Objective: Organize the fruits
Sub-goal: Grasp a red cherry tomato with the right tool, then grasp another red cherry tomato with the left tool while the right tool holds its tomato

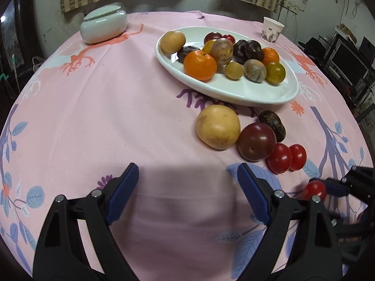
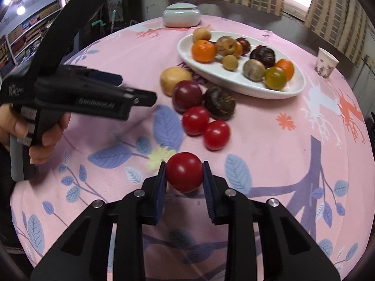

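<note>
My right gripper [image 2: 184, 172] is shut on a red cherry tomato [image 2: 184, 172], held just above the pink tablecloth; it also shows in the left wrist view [image 1: 314, 190]. My left gripper [image 1: 187, 194] is open and empty over bare cloth. A white oval plate [image 1: 269, 91] holds several fruits, among them an orange [image 1: 200, 64]. Loose on the cloth beside the plate lie a yellow fruit [image 1: 218, 126], a dark red plum [image 1: 256, 141], a dark brown fruit [image 1: 273, 124] and two red tomatoes [image 1: 287, 158]. The plate [image 2: 234, 79] also shows in the right wrist view.
A pale lidded ceramic jar [image 1: 104, 24] stands at the table's far left. A paper cup [image 1: 271, 29] stands at the far right, behind the plate. Curtains and a wall lie behind the round table; shelves and monitors stand at the right.
</note>
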`<state>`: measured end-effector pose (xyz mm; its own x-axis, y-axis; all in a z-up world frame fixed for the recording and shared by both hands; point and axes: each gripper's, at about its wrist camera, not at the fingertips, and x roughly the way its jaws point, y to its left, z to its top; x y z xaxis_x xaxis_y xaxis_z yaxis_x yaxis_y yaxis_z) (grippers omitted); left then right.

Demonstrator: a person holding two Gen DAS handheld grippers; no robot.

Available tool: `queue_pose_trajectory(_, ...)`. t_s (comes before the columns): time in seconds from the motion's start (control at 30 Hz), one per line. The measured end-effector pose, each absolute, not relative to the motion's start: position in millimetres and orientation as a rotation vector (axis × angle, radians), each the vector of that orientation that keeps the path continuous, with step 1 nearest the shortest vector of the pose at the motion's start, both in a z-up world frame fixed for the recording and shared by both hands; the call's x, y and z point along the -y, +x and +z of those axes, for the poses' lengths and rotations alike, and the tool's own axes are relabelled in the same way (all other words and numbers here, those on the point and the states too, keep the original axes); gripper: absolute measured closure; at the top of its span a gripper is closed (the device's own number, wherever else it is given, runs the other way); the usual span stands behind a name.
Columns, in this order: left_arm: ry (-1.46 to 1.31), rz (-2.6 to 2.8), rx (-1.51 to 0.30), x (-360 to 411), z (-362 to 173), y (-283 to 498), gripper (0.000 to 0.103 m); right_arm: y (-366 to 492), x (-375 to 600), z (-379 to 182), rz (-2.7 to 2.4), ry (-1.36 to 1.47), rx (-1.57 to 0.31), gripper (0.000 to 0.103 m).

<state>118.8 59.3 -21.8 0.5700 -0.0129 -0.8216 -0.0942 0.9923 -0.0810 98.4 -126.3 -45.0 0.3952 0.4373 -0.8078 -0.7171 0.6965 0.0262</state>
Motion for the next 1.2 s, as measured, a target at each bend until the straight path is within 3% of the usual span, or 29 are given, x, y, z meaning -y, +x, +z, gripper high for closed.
queue_pose_trajectory(0.03,-0.118,0.045,-0.962,-59,-22,119,0.017,101,128,-45,0.745,-0.34,-0.902,0.073)
queue_pose_trajectory(0.1,-0.11,0.061,-0.98,-59,-27,122,0.034,102,131,-44,0.741,-0.329,-0.904,0.073)
queue_pose_trajectory(0.13,-0.108,0.067,-0.988,-60,-29,123,0.035,102,131,-44,0.741,-0.328,-0.903,0.073)
queue_pose_trajectory(0.5,-0.06,-0.012,-0.958,-33,-12,114,0.029,112,146,-40,0.699,-0.279,-0.913,0.073)
queue_pose_trajectory(0.97,-0.023,-0.185,-0.993,26,-11,109,0.03,133,183,-28,0.585,-0.159,-0.923,0.073)
queue_pose_trajectory(1.03,-0.022,-0.197,-0.995,30,-14,111,0.037,133,184,-28,0.59,-0.158,-0.923,0.073)
queue_pose_trajectory(1.1,-0.041,-0.215,-1.024,31,-20,116,0.064,132,184,-27,0.598,-0.159,-0.921,0.073)
queue_pose_trajectory(1.2,-0.058,-0.215,-1.032,31,-25,119,0.067,132,184,-25,0.604,-0.154,-0.919,0.073)
